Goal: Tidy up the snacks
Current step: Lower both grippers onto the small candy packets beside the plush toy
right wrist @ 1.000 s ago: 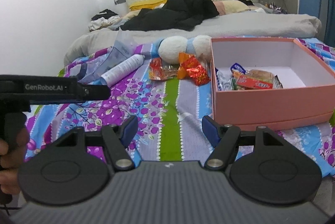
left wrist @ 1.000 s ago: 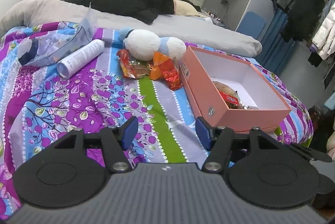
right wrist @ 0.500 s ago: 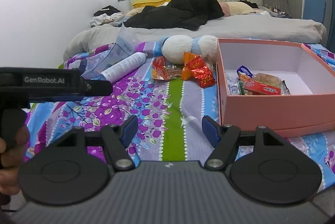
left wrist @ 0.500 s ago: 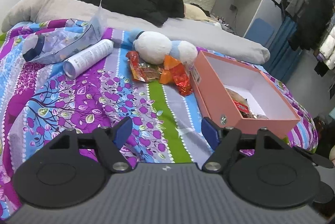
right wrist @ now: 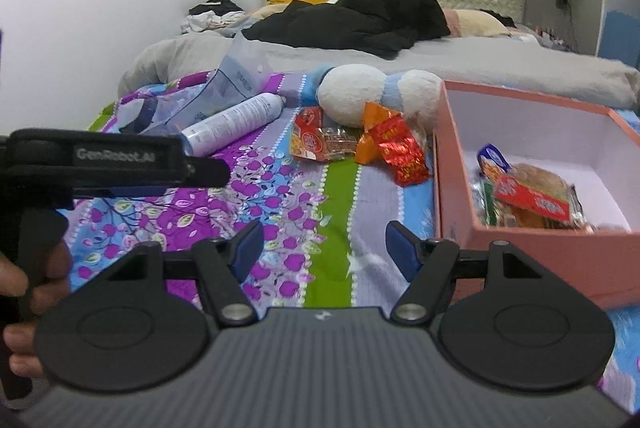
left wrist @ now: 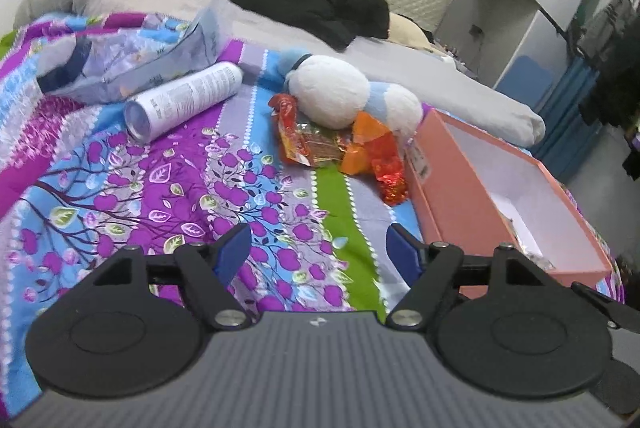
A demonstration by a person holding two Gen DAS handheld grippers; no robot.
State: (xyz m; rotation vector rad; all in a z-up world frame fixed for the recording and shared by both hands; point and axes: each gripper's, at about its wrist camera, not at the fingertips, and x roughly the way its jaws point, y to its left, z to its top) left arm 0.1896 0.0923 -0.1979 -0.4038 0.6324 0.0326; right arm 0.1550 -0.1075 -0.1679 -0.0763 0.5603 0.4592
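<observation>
Meanwhile, both the left gripper (left wrist: pixel 319 248) and right gripper (right wrist: pixel 322 246) hung spread and empty over the bedspread (left wrist: pixel 160 196), short of the snack packets (left wrist: pixel 340 148) beside the pink box (left wrist: pixel 448 196).

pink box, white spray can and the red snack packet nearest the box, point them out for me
pink box (right wrist: pixel 532 248): right wrist view, on its near outer wall
white spray can (left wrist: pixel 188 99): left wrist view, mid-body
red snack packet (right wrist: pixel 402 150): right wrist view, centre of the wrapper
</observation>
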